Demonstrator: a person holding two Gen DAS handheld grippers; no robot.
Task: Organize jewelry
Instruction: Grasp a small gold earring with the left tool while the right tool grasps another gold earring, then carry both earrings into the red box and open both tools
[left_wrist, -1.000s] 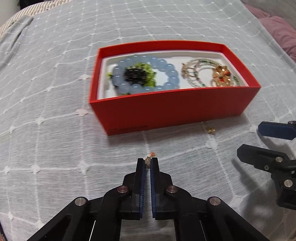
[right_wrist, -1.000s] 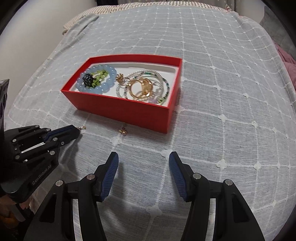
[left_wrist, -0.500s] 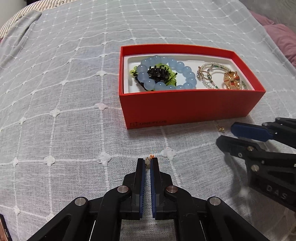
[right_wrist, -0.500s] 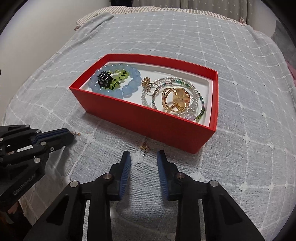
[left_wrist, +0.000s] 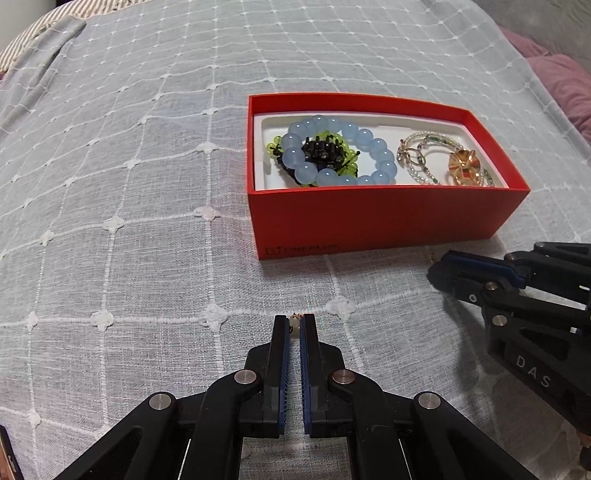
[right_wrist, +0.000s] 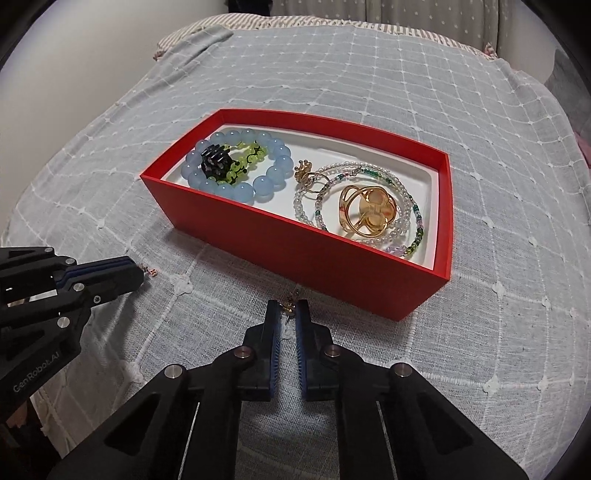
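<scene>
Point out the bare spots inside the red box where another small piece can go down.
Inside the red box, bare white lining shows along the far wall behind the blue bead bracelet and the clear bead strands, widest toward the far right corner. The near half is crowded: bracelet left, strands and gold ring right.

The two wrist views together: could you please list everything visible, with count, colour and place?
Cardboard box: one, red, white-lined, open, on the bedspread.
Large-bead bracelet: one, pale blue, box's left part.
Small-bead piece: one, lime green with a black cluster, inside that bracelet.
Thin beaded strands: clear and green, count unclear, box's right part.
Large ring: one, gold, amid the strands.
Small charm: one, gold, mid-box.
Earrings: two, small; one in the left gripper, one in the right gripper.
Quilted bedspread: one, grey.
</scene>
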